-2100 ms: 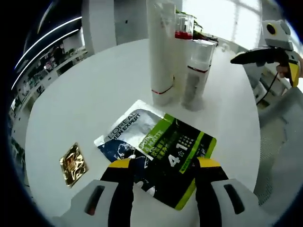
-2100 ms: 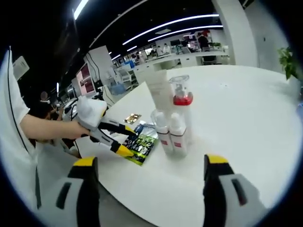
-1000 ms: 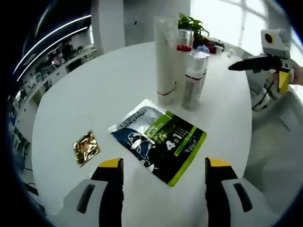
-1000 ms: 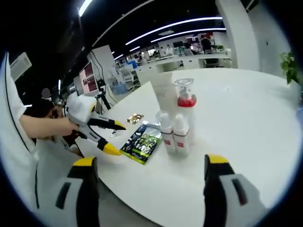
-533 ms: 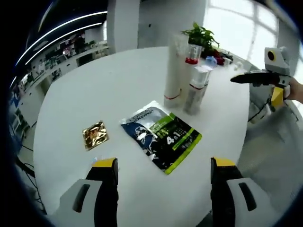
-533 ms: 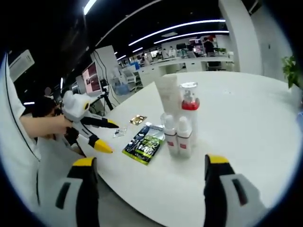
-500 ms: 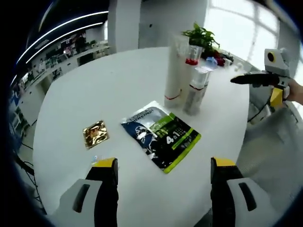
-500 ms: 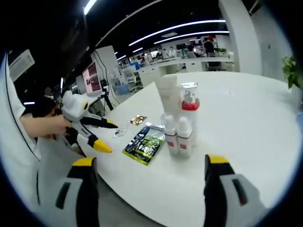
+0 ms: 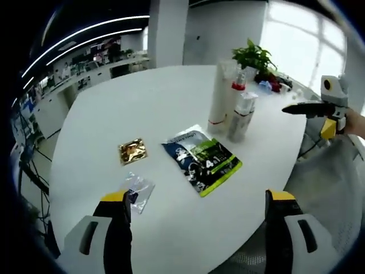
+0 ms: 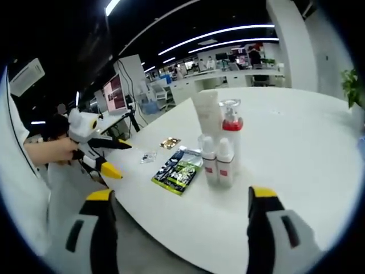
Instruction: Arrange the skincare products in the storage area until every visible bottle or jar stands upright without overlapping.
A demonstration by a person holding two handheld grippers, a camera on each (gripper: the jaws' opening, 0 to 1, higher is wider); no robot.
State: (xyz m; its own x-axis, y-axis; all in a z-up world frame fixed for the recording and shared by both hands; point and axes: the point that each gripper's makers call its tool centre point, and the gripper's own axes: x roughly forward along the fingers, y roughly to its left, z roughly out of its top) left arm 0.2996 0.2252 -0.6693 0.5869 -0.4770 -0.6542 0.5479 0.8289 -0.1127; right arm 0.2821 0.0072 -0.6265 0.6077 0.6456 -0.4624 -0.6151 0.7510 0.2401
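Note:
On the round white table [image 9: 108, 108] a group stands upright and close together: a tall white tube [image 9: 218, 97], a pump bottle with a red collar [image 9: 237, 84] and two small white bottles [image 9: 242, 117]. The same group appears in the right gripper view: tube [image 10: 206, 117], pump bottle [image 10: 231, 128], small bottles [image 10: 217, 161]. A blue and green sachet [image 9: 202, 161] [image 10: 178, 168] lies flat in front of them. My left gripper [image 9: 197, 197] [image 10: 117, 157] hangs open at the table's near edge, holding nothing. My right gripper [image 10: 181, 195] [image 9: 308, 117] is open too, off the table's side.
A gold sachet [image 9: 132, 151] [image 10: 170, 142] and a small clear sachet [image 9: 137, 188] [image 10: 149, 156] lie flat left of the big sachet. A potted plant [image 9: 254, 57] stands behind the bottles. A hand and white sleeve [image 10: 34, 154] hold the left gripper. Desks fill the room behind.
My left gripper has drawn back from the big sachet to the table's edge, bringing the clear sachet into view. The right gripper has backed off slightly. The products have not moved.

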